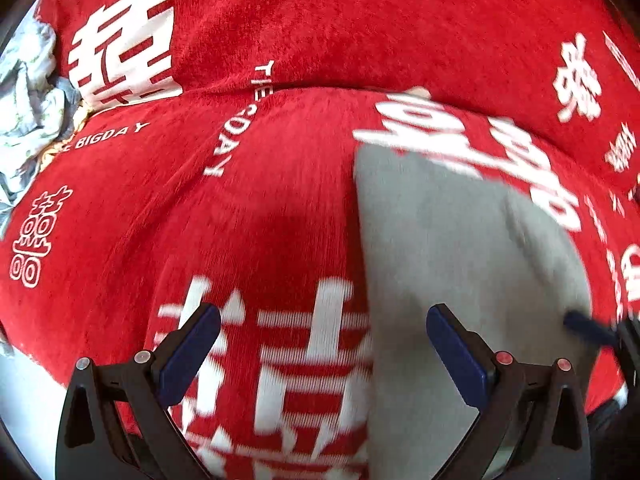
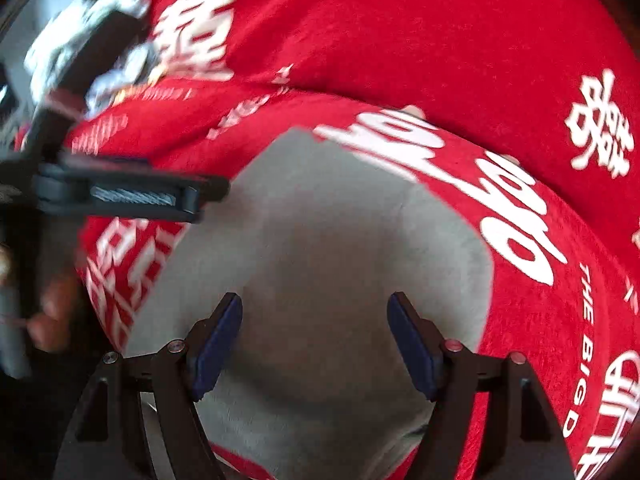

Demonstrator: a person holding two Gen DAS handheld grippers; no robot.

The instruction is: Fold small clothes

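A small grey garment [image 1: 460, 248] lies flat on a red blanket [image 1: 280, 184] printed with white characters. My left gripper [image 1: 323, 344] is open and empty, hovering over the garment's left edge, one finger over red cloth, the other over grey. The garment fills the middle of the right wrist view [image 2: 332, 248]. My right gripper [image 2: 316, 340] is open and empty just above its near part. The left gripper [image 2: 120, 196] shows blurred at the left of the right wrist view. A blurred right fingertip [image 1: 588, 328] shows at the right of the left wrist view.
The red blanket [image 2: 400, 40] covers a cushioned seat and its backrest. A crumpled pale blue and white patterned cloth [image 1: 28, 100] lies at the far left by the blanket's edge. A pale floor patch [image 1: 24, 400] shows at lower left.
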